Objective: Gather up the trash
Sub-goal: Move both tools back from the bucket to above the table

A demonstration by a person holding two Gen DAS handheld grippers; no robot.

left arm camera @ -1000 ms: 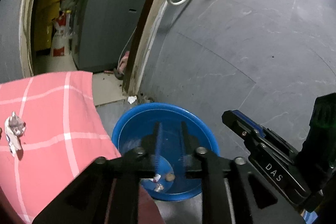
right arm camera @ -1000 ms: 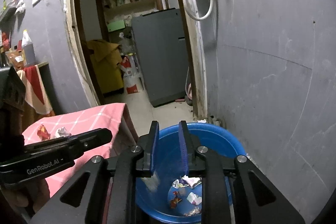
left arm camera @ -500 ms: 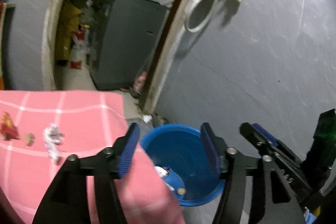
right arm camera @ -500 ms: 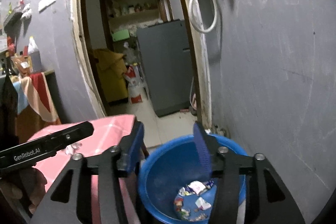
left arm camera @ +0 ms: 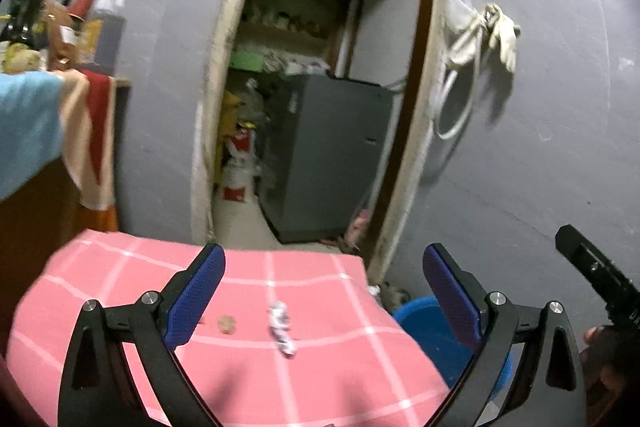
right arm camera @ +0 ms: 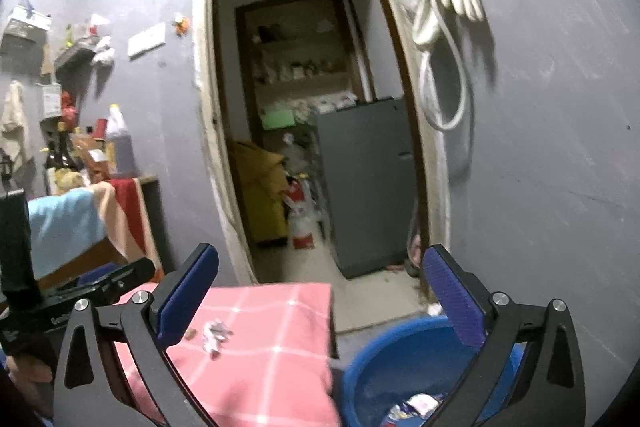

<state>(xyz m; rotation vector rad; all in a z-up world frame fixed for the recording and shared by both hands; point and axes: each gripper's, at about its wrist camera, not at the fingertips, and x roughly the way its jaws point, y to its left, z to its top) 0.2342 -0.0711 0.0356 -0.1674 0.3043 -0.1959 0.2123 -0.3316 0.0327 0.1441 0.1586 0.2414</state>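
Note:
My left gripper [left arm camera: 324, 291] is open and empty above a table with a pink checked cloth [left arm camera: 120, 307]. A crumpled white wrapper [left arm camera: 281, 327] and a small brown scrap [left arm camera: 226, 324] lie on the cloth between its fingers. My right gripper [right arm camera: 320, 291] is open and empty, over the cloth's right edge and a blue basin [right arm camera: 400, 359] on the floor. The basin holds several wrappers [right arm camera: 416, 407]. The wrapper [right arm camera: 216, 335] also shows on the cloth [right arm camera: 280, 367] in the right wrist view. The basin's rim [left arm camera: 416, 311] shows right of the table in the left wrist view.
An open doorway [left arm camera: 320, 107] behind the table leads to a room with a grey fridge [left arm camera: 332, 159]. A grey wall [left arm camera: 540, 147] with a hanging hose and glove [left arm camera: 504, 35] stands at right. A cluttered counter with cloths [left arm camera: 60, 99] is at left.
Both grippers opened wide and pulled up and back from the basin. The left one swung left over the pink cloth; the wrapper now lies between its fingers.

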